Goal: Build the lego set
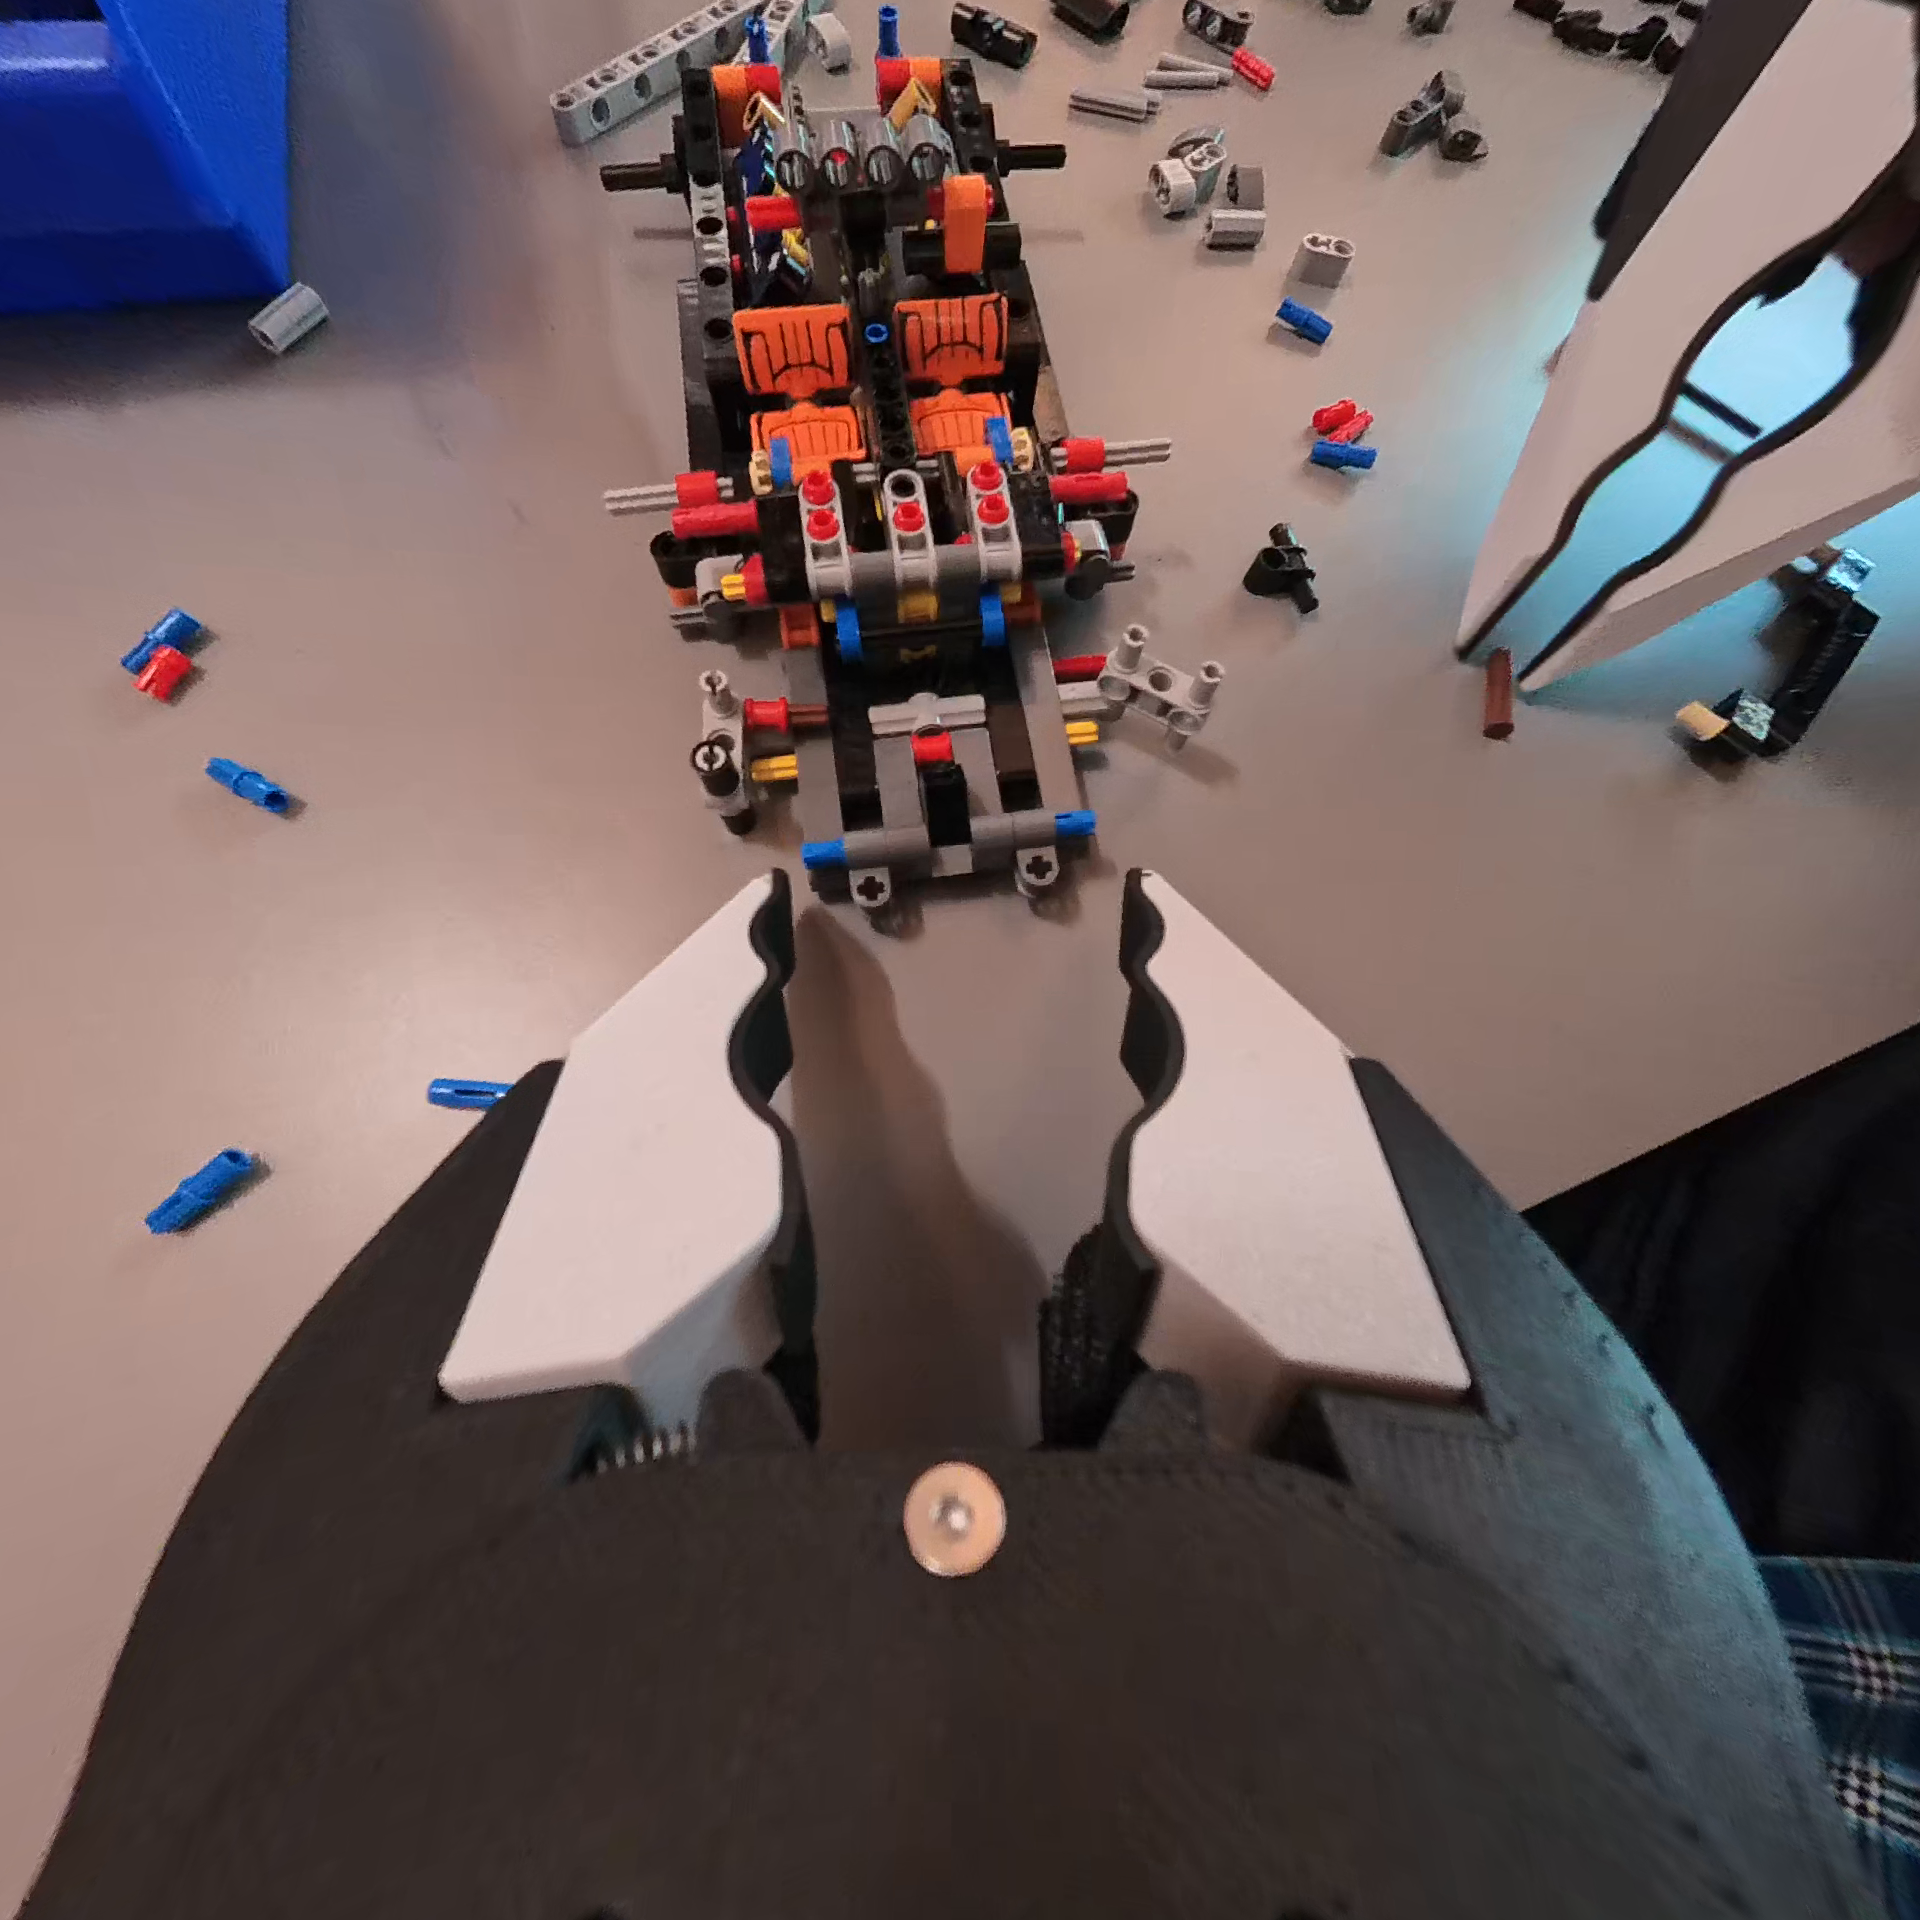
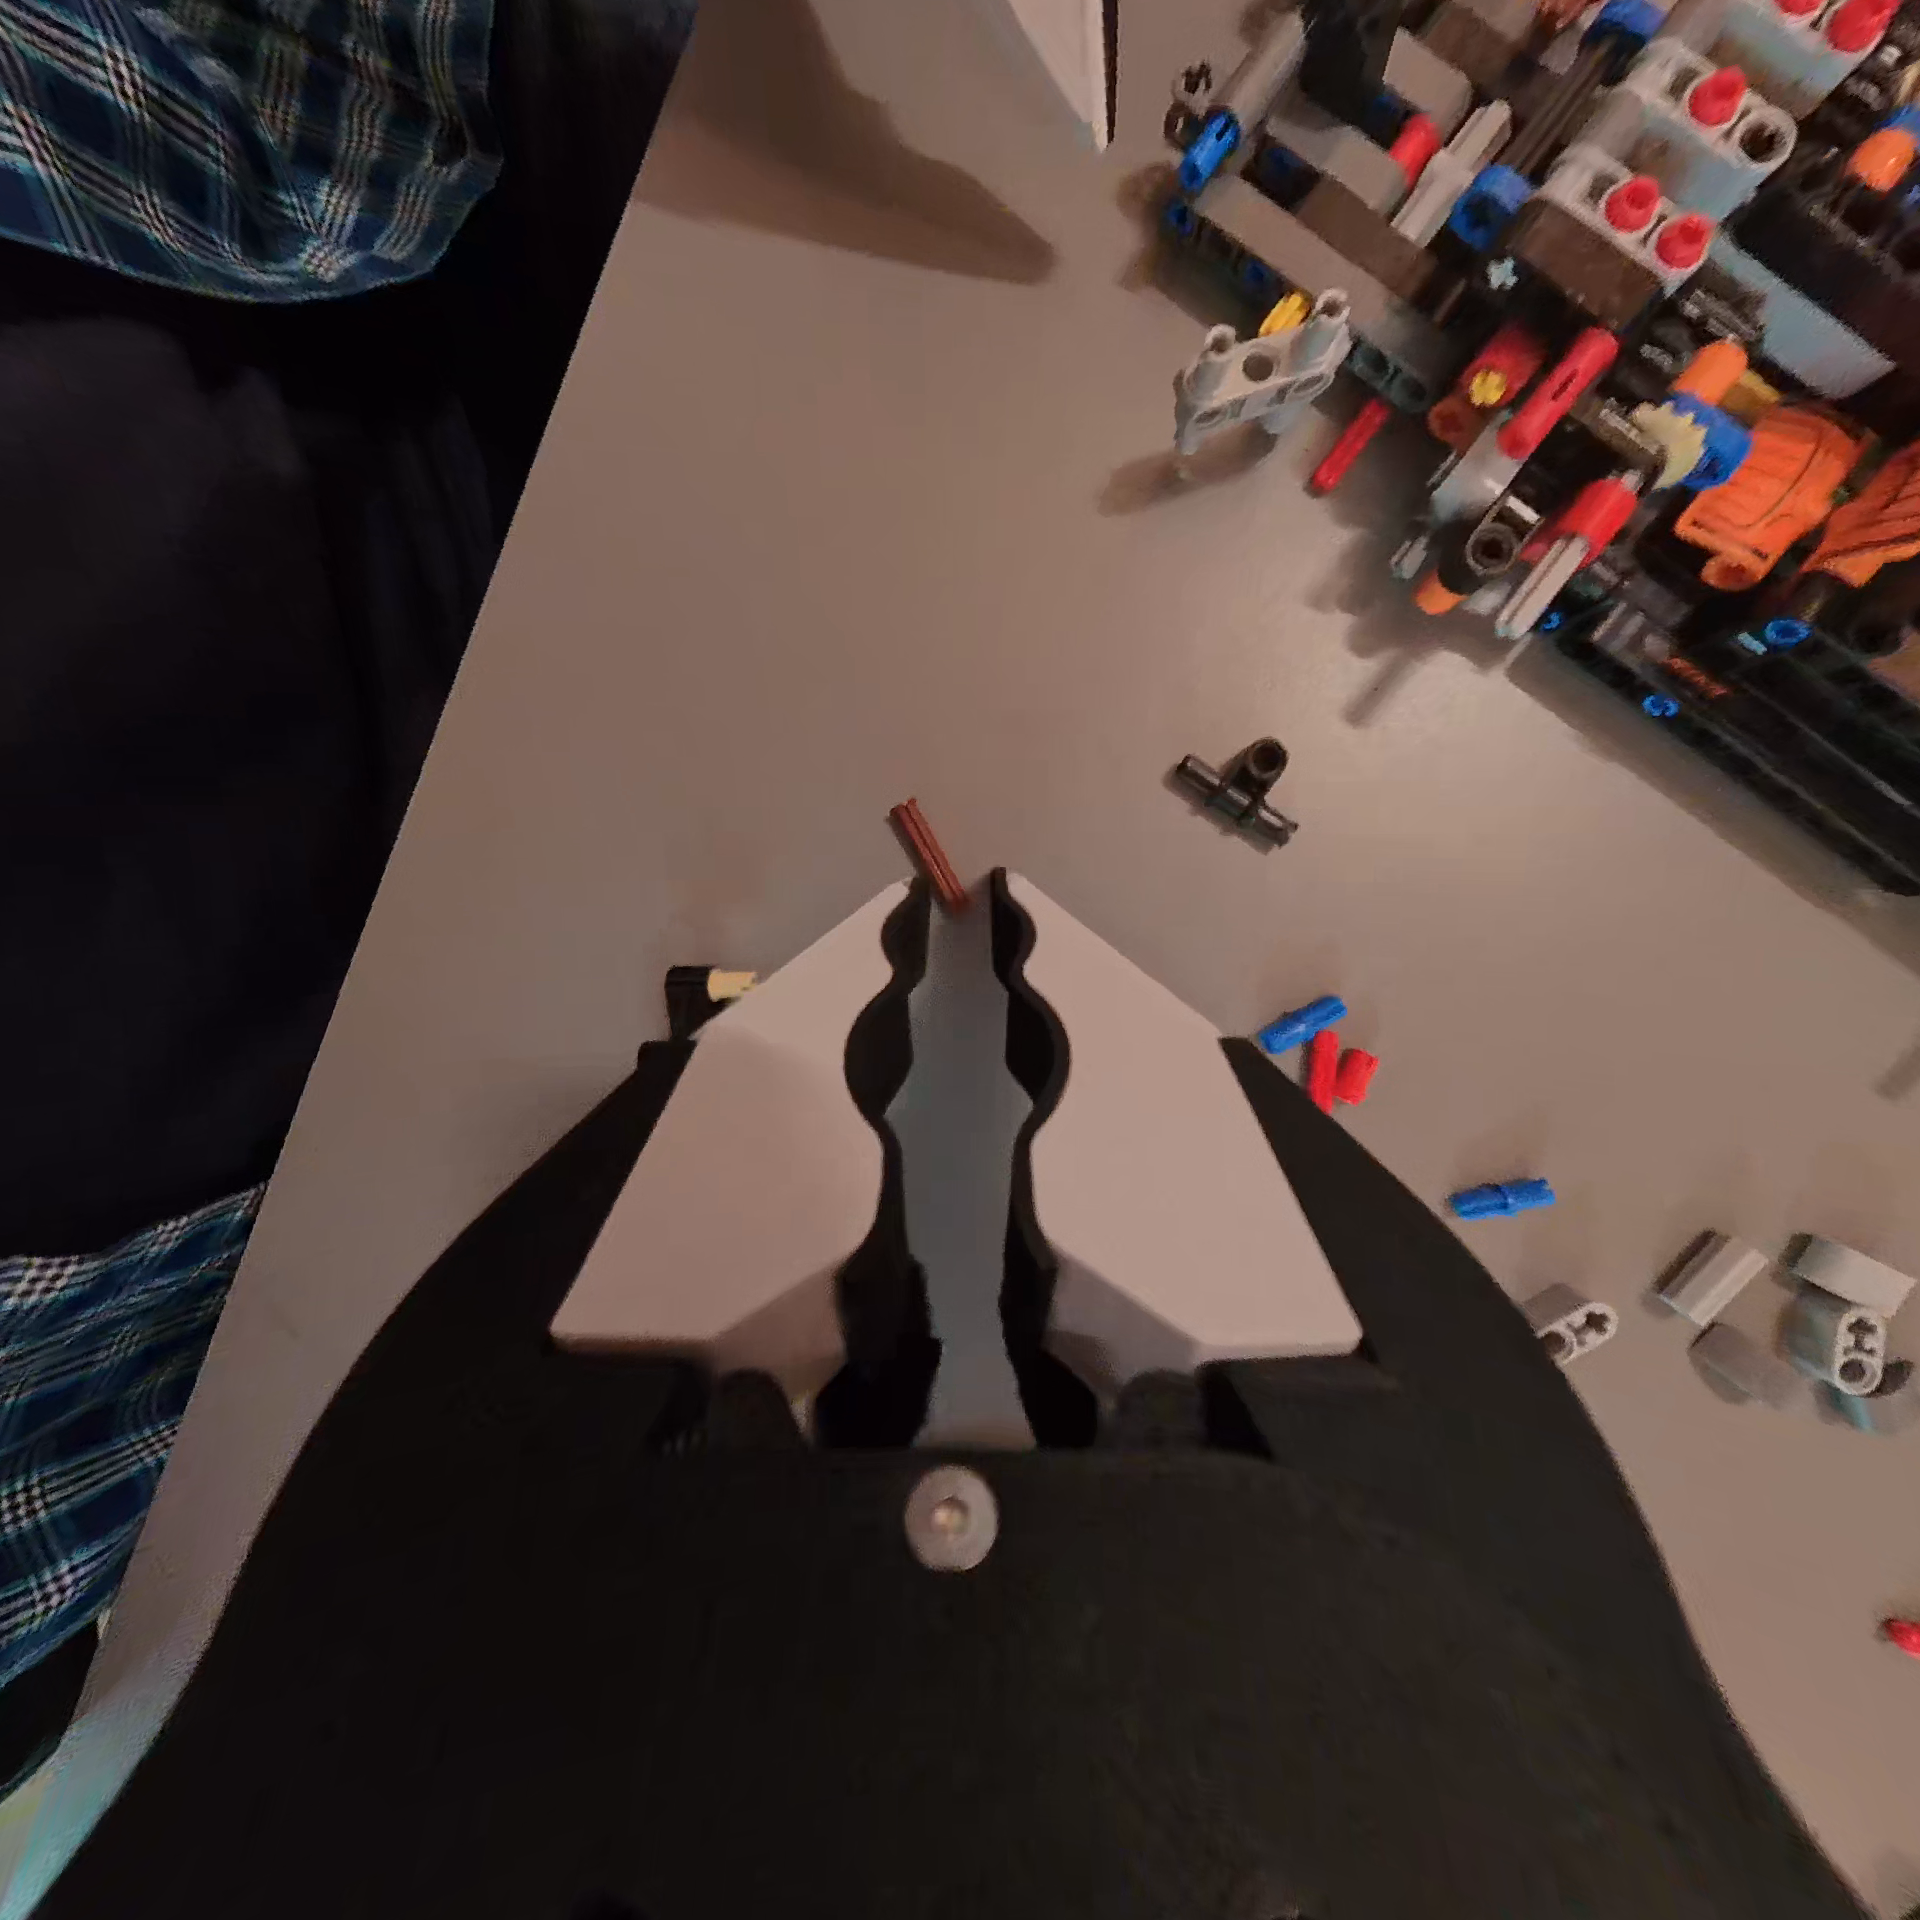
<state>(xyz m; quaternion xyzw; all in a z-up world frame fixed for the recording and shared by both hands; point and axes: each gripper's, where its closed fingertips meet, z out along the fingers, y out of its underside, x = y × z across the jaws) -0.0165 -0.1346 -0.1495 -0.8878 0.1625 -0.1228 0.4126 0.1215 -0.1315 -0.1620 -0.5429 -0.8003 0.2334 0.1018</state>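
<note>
The left gripper (image 1: 956,883) hovers over the grey table (image 1: 416,883) with its jaws wide apart and nothing between them. Just ahead of its tips sits the half-built lego car (image 1: 883,499), a long frame of black, grey, red and blue parts with orange seats (image 1: 795,348), stretching away from the jaws. A light grey connector (image 1: 1158,681) lies beside the car's near end, to the right of the jaws, and a small black connector (image 1: 1285,566) lies farther right. Blue pins (image 1: 203,1190) are scattered to the left, and a blue bin (image 1: 135,145) stands far ahead on the left.

The right gripper (image 2: 956,883) has its jaws close together with a narrow gap. A short brown axle (image 2: 928,854) lies on the table at their tips; whether they touch it cannot be told. In the right wrist view the car (image 2: 1621,343) is ahead and to the right, with blue and red pins (image 2: 1314,1044) beside the right jaw.
</note>
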